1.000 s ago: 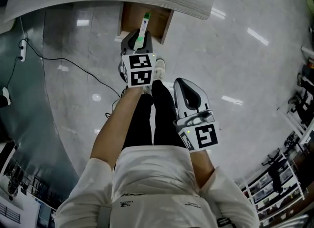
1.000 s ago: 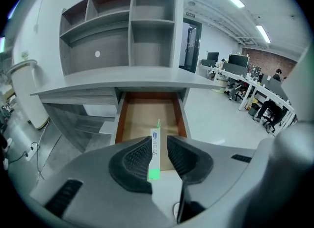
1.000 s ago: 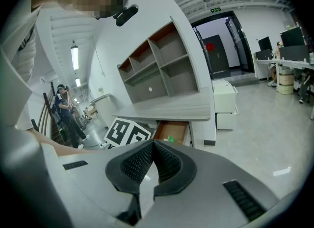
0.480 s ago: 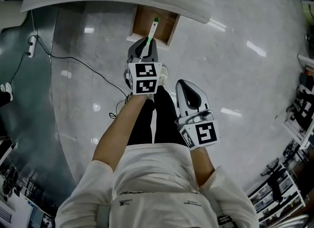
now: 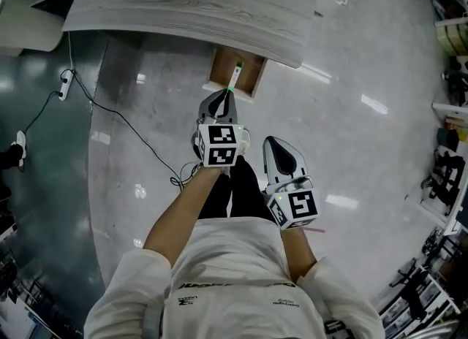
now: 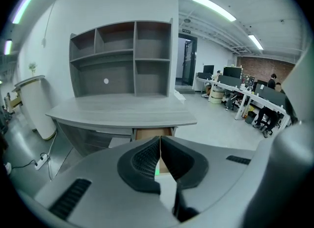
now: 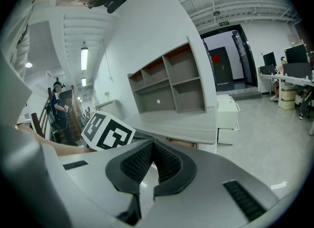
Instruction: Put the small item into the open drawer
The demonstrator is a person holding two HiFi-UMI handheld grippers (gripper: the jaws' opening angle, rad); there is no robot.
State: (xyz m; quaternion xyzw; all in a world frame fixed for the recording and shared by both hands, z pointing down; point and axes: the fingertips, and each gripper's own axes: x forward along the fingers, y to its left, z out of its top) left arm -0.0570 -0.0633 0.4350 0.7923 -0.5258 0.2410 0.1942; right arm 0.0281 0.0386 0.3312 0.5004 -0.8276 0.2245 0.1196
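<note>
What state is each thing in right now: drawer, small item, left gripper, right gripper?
drawer: open, pulled out from under the desk
small item: lying inside the drawer, gripped by nothing
left gripper: shut, nothing between its jaws, which have just been closing
right gripper: shut, empty

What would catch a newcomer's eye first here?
The grey left gripper and right gripper, each bearing a black-and-white marker cube, mid-frame in the head view. Ahead, a slim white-and-green stick lies in the open brown wooden drawer under the grey wood-grain desk; the left gripper's fingers have just closed empty.
</note>
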